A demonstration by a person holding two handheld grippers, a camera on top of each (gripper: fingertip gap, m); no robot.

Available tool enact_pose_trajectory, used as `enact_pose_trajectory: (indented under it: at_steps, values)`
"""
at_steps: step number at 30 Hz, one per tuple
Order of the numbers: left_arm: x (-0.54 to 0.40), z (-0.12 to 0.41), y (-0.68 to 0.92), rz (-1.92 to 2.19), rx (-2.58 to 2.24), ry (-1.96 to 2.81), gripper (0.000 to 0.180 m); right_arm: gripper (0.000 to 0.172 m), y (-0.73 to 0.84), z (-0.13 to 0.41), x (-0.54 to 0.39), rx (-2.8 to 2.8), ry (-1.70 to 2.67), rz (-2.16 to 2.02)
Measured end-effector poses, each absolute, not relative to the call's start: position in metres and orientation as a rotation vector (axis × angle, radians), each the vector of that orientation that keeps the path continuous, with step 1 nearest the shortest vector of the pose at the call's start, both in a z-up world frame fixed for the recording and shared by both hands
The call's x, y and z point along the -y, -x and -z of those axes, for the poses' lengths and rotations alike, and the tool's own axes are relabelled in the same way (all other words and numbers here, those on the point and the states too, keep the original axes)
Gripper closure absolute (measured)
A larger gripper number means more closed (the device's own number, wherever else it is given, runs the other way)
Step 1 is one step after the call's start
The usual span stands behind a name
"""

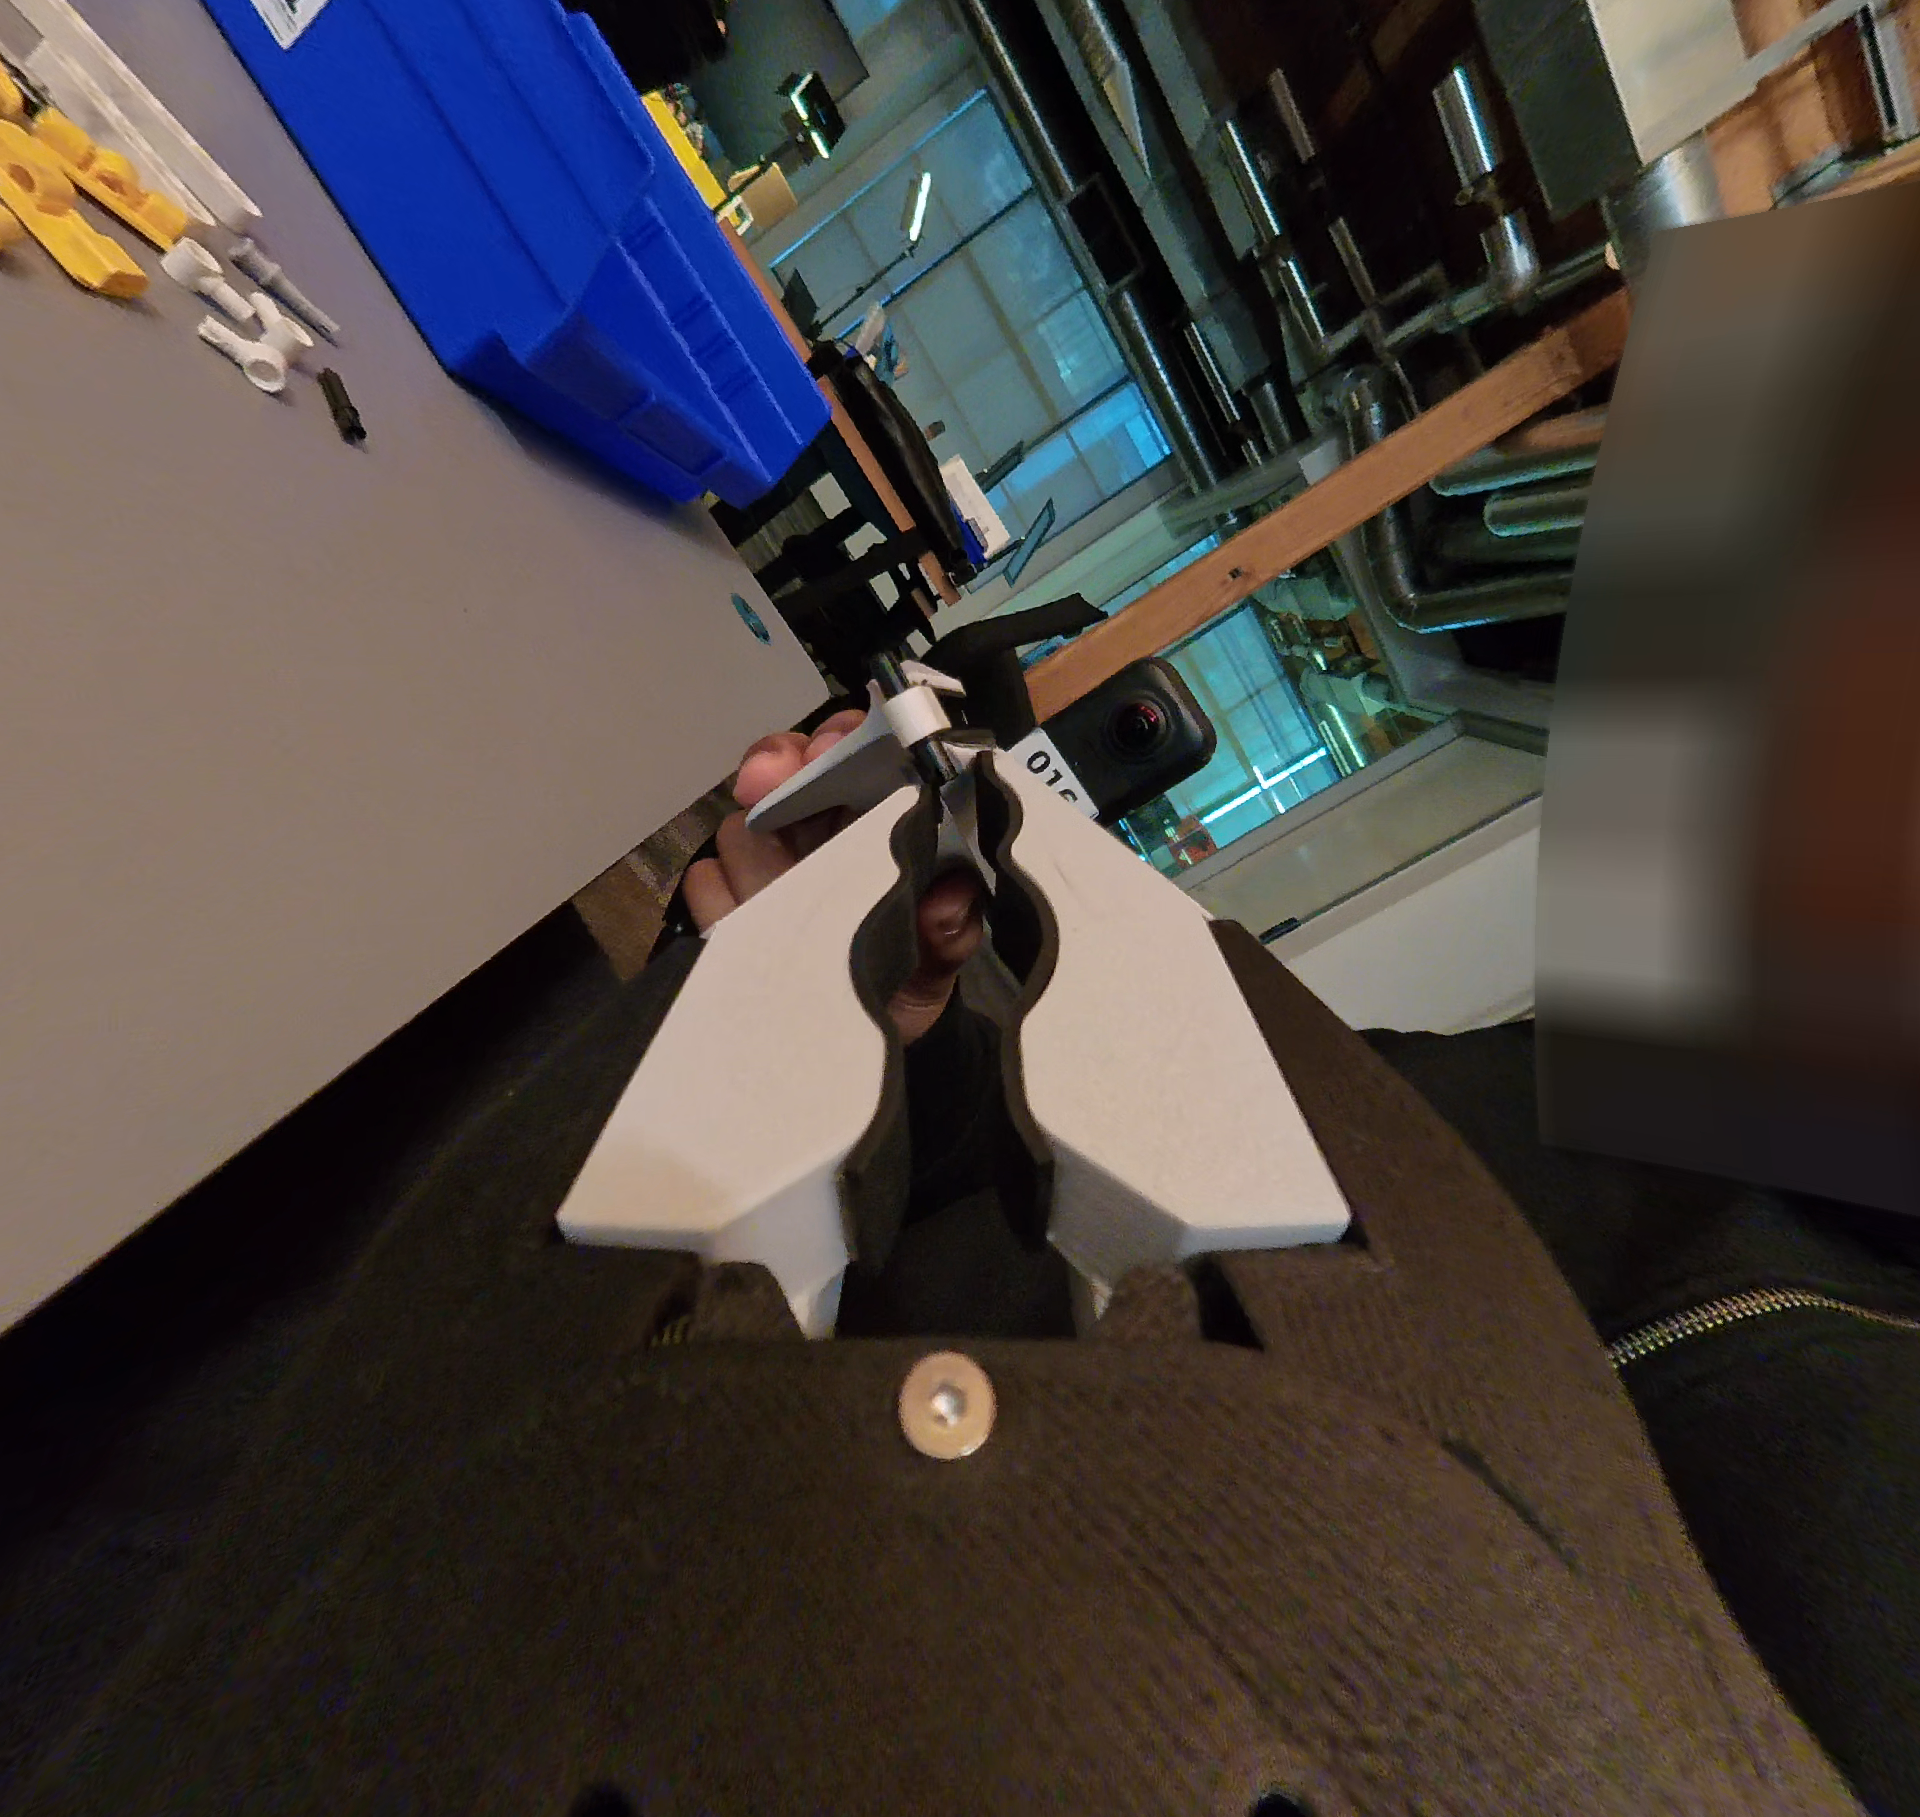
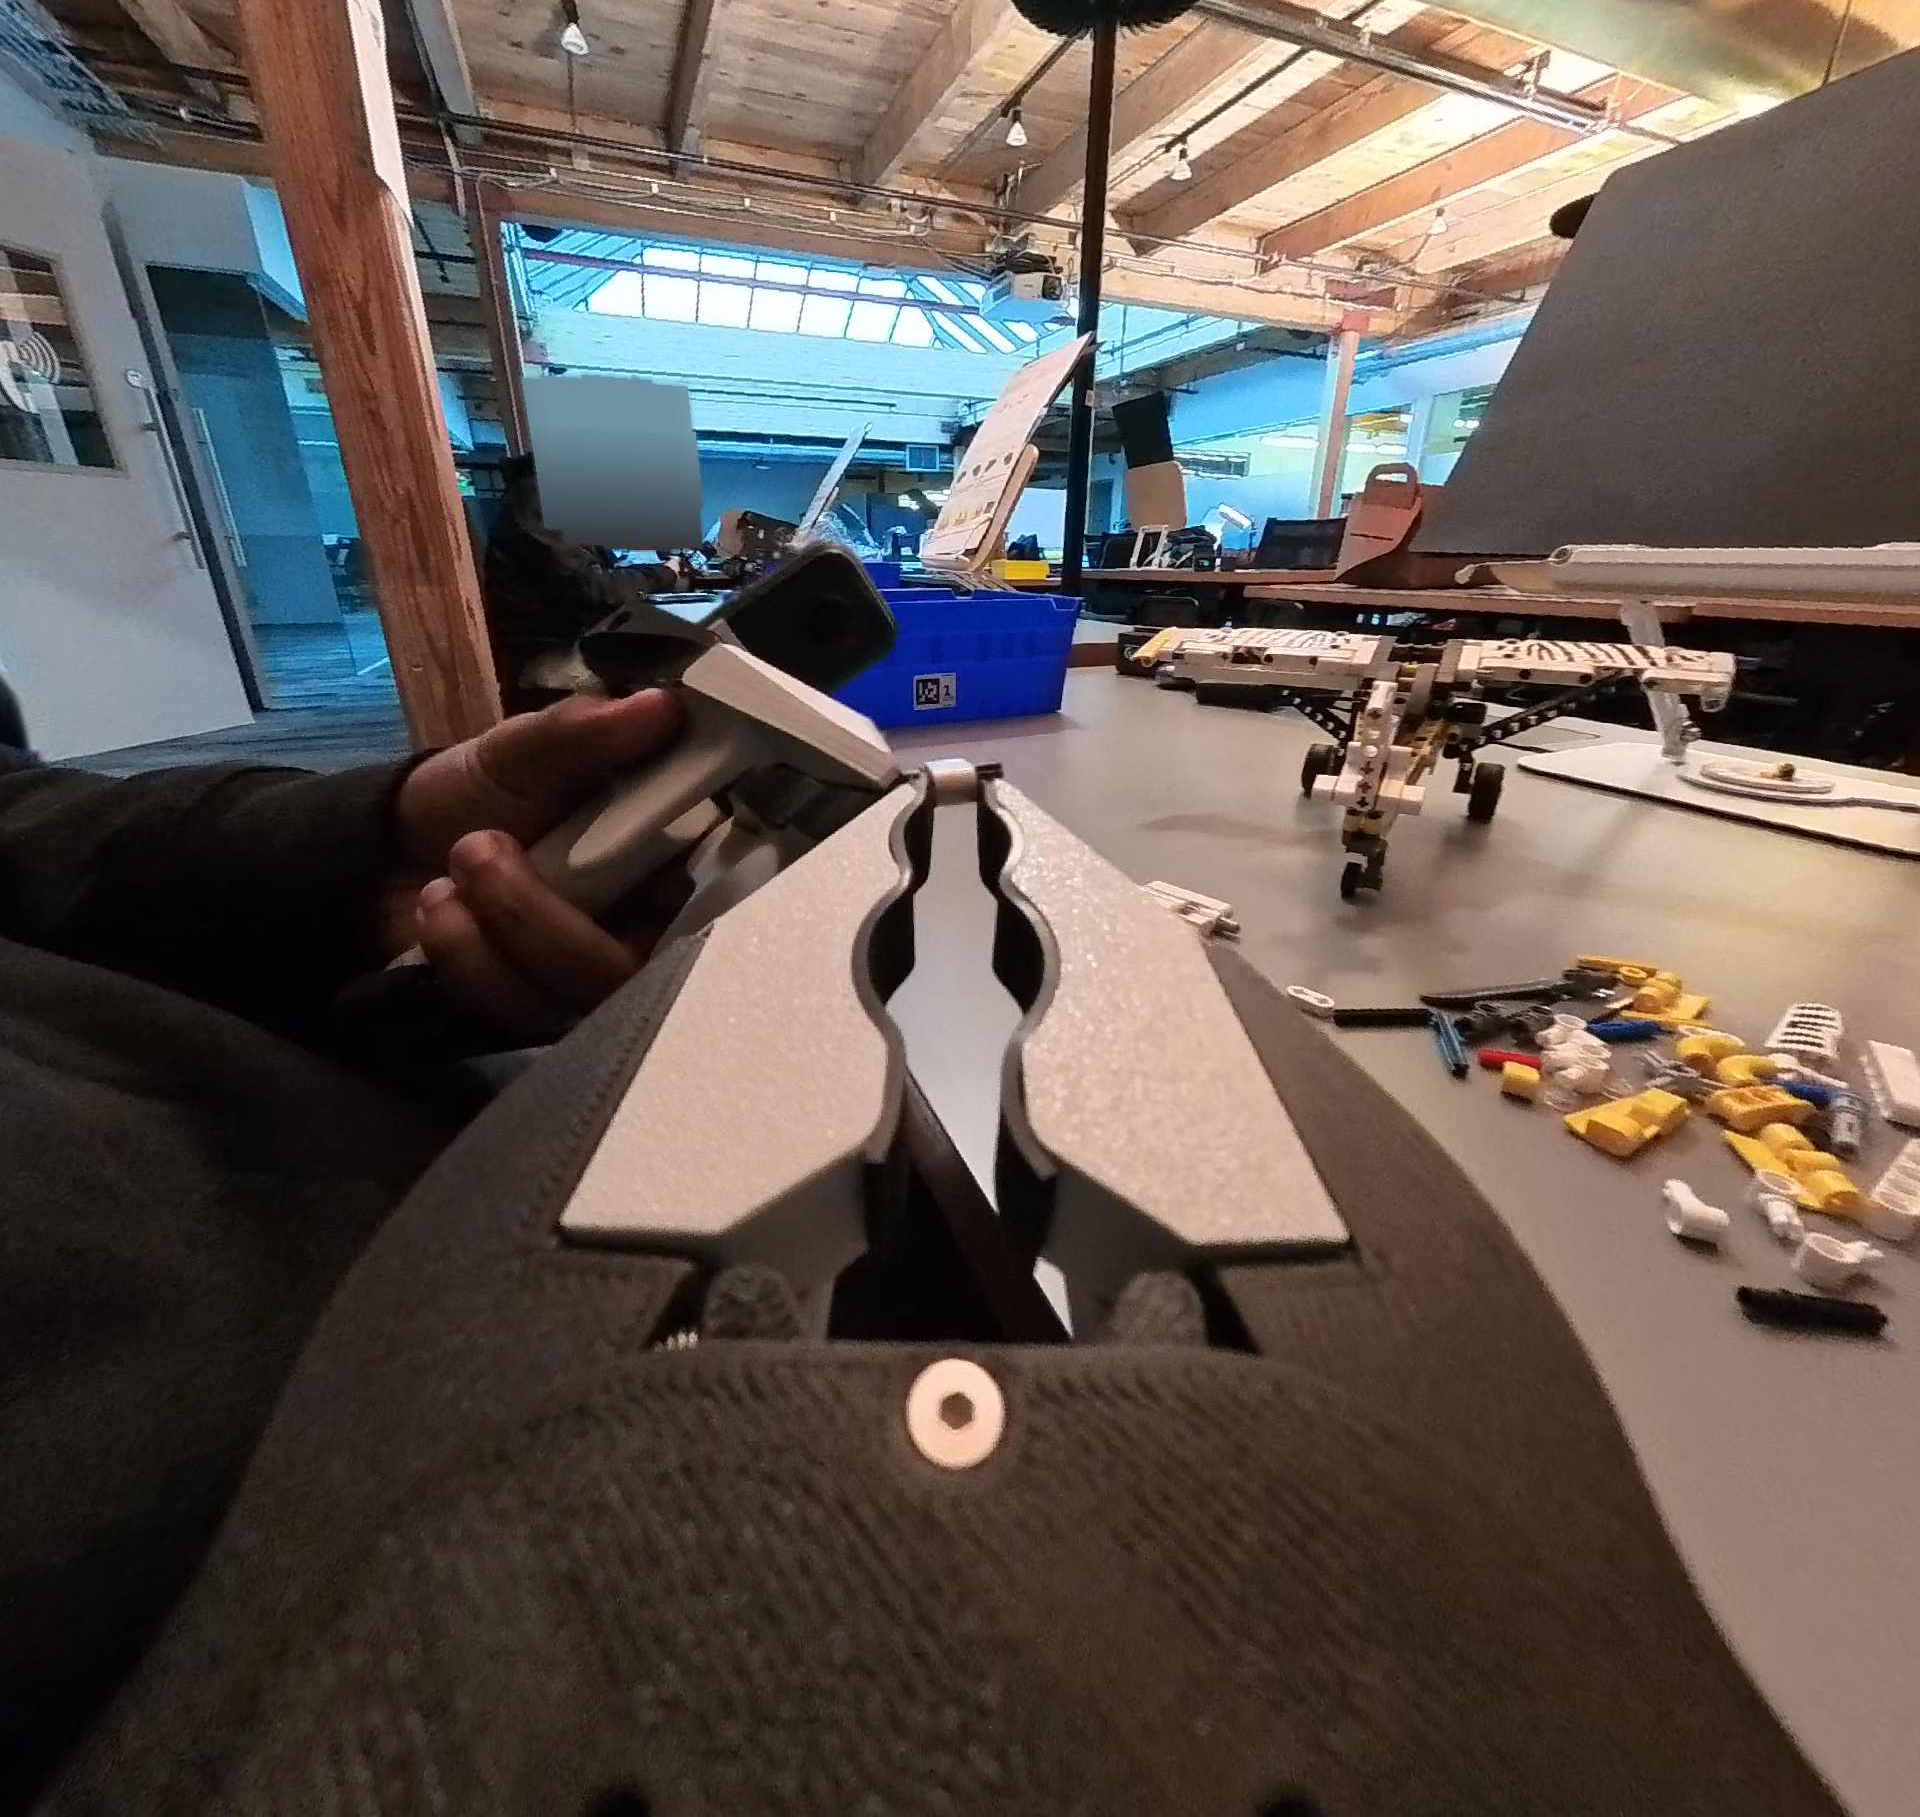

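The right gripper (image 2: 956,793) is closed at its tips on a small white sleeve (image 2: 954,785) with a thin dark pin through it, both pads pressed against its sides; the left gripper (image 1: 954,799) meets it tip to tip, jaws drawn narrow on the dark pin (image 1: 928,757) just below the same white sleeve (image 1: 913,711); both are held in the air at the near edge of the grey table (image 2: 1195,811), a hand (image 2: 520,832) wrapped round the left one's handle; to the right lies a scatter of yellow, white, black and blue building pieces (image 2: 1683,1092); beyond them stands a white and black brick-built plane (image 2: 1392,728) on its wheels; a blue bin (image 2: 966,655) sits at the far edge of the table.
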State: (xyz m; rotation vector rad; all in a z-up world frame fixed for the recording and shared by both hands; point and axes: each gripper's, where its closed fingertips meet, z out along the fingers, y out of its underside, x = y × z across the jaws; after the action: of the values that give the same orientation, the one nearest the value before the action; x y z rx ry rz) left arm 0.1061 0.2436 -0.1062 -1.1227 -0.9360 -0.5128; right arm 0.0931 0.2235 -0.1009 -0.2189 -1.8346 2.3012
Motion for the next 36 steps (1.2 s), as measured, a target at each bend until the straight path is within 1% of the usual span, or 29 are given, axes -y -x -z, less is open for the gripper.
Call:
enact_pose_trajectory:
  at_steps: [11,21,25,31,36]
  values:
    - [-0.245,0.111,-0.102,0.51,0.944,1.15,0.177,0.166,-0.087,0.106,-0.225,1.837,0.274,-2.236]
    - [-0.237,0.12,-0.09,0.393,1.006,1.185,0.176,0.165,-0.074,0.114,-0.221,1.816,0.267,-1.94]
    - [-0.232,0.123,-0.086,0.27,1.015,1.244,0.18,0.166,-0.07,0.119,-0.219,1.822,0.246,-1.835]
    - [-0.219,0.117,-0.081,0.192,1.026,1.235,0.18,0.165,-0.072,0.118,-0.217,1.81,0.202,-1.802]
    - [-0.22,0.124,-0.083,0.136,1.037,1.286,0.179,0.166,-0.069,0.118,-0.218,1.811,0.234,-1.84]
